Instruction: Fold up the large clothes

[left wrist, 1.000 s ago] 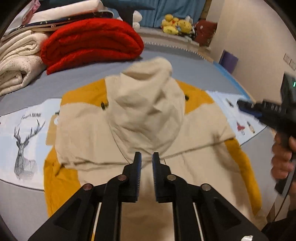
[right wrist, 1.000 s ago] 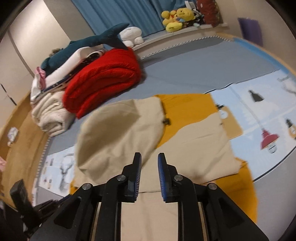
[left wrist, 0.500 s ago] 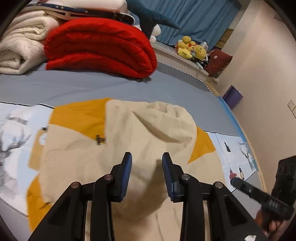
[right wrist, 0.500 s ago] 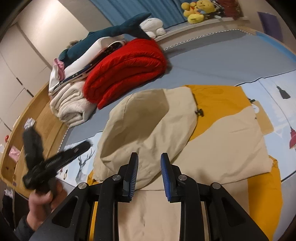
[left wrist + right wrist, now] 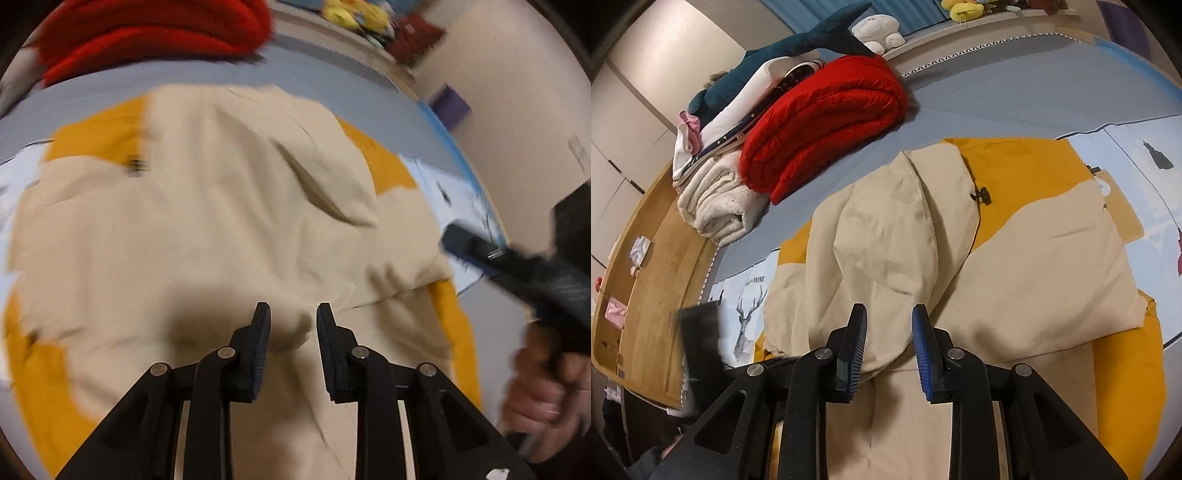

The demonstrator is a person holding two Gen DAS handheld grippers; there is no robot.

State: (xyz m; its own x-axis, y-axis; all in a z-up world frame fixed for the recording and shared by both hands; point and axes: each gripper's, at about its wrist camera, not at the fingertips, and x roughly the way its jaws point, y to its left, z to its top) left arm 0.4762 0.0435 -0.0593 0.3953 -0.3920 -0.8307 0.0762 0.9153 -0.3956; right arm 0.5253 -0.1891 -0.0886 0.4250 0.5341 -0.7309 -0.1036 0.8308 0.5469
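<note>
Both tools lower toward garment since earlier frames; left tool (image 5: 292,325) jaws just narrowed, right tool (image 5: 889,325) jaws part-open, neither gripping. Hooded jacket (image 5: 1015,266), beige and mustard, lies on bed (image 5: 1015,96), sleeves folded in, hood laid over body; lengthwise fold outstanding. Hood fabric directly beneath both tools.
</note>
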